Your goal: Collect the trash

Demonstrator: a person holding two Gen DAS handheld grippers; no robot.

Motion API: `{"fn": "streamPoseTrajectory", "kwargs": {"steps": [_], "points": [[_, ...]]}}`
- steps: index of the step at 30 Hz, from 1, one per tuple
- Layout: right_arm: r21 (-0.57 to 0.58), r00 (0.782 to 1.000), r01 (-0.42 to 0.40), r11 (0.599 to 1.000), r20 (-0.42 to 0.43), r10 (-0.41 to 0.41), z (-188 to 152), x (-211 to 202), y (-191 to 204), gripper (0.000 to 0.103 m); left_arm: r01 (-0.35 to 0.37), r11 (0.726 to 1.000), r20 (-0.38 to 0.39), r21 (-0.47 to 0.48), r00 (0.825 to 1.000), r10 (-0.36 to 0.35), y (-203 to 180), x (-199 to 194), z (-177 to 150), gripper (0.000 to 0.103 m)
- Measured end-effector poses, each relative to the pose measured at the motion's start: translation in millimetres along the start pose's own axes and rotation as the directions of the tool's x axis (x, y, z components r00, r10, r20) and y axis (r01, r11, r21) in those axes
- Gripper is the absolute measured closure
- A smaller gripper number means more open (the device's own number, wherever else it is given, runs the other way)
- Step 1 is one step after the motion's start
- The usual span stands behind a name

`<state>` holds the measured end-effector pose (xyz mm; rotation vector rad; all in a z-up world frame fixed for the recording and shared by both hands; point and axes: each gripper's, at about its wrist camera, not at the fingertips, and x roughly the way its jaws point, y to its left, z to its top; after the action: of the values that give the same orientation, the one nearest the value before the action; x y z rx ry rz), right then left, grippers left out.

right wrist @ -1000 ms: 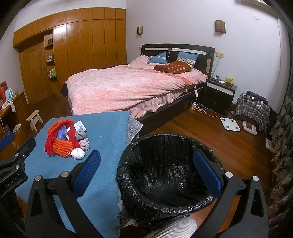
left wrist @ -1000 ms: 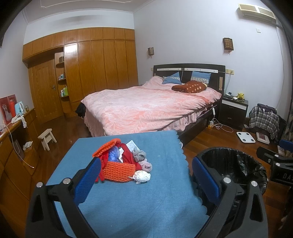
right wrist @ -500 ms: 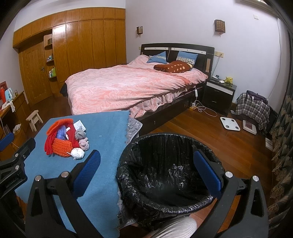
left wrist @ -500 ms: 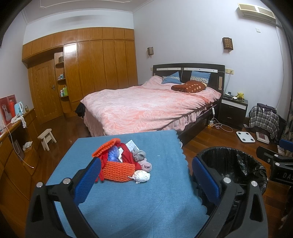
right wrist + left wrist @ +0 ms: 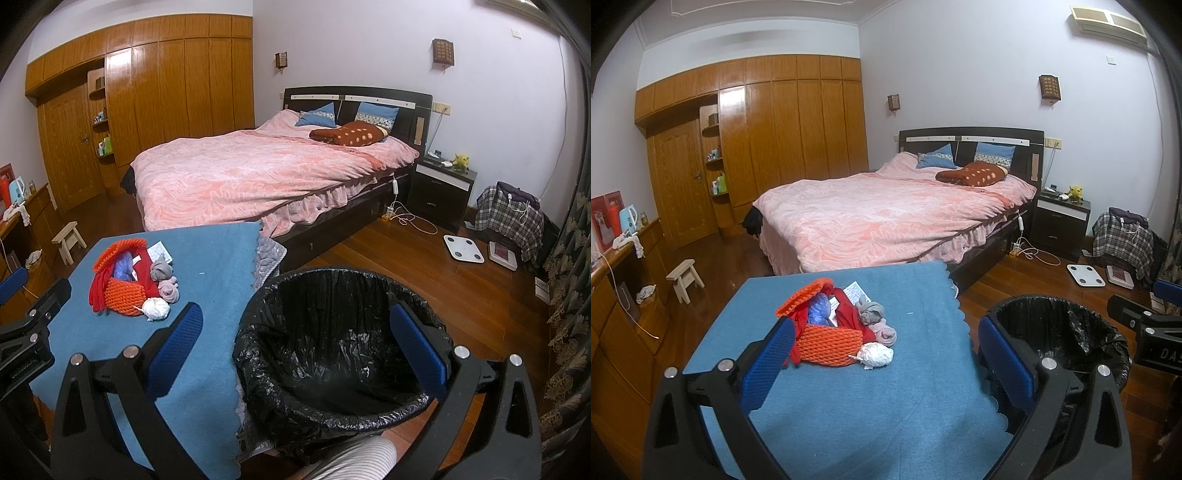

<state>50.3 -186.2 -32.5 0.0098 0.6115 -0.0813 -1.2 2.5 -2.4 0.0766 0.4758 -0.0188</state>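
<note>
On the blue-covered table lies a pile: an orange knitted piece, red cloth, a blue crumpled bag, grey and pink wads, a printed paper scrap and a white crumpled paper ball. A bin lined with a black bag stands right of the table. My left gripper is open, held above the table's near part, short of the pile. My right gripper is open above the bin's rim, nothing between its fingers.
A bed with a pink cover stands behind the table. Beyond the bin are a dark nightstand, a white scale on the wooden floor and a plaid bag. A small stool and a wooden counter are at left.
</note>
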Motion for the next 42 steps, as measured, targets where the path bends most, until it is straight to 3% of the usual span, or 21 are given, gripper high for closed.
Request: {"fn": "streamPoseTrajectory", "kwargs": {"steps": [28,36,42], "points": [[-0.004,1.000,-0.001,1.000,-0.003,0.001,2.4,3.1,2.6,0.004,0.000,1.000,-0.002,-0.003,1.000,0.000,0.3,0.5,-3.7,0.006],[-0.009,1.000,-0.011,1.000,-0.009,0.011,2.3,11.2,14.1,0.004,0.002,1.000,-0.006,-0.011,1.000,-0.002,3.9,17.1,-11.5,0.006],[-0.030,0.999,-0.054,0.998,-0.006,0.054,-1.1,34.9,34.7,0.004,-0.086,0.996,-0.030,-0.023,0.996,0.086,34.9,40.8,-17.0,0.006]]}}
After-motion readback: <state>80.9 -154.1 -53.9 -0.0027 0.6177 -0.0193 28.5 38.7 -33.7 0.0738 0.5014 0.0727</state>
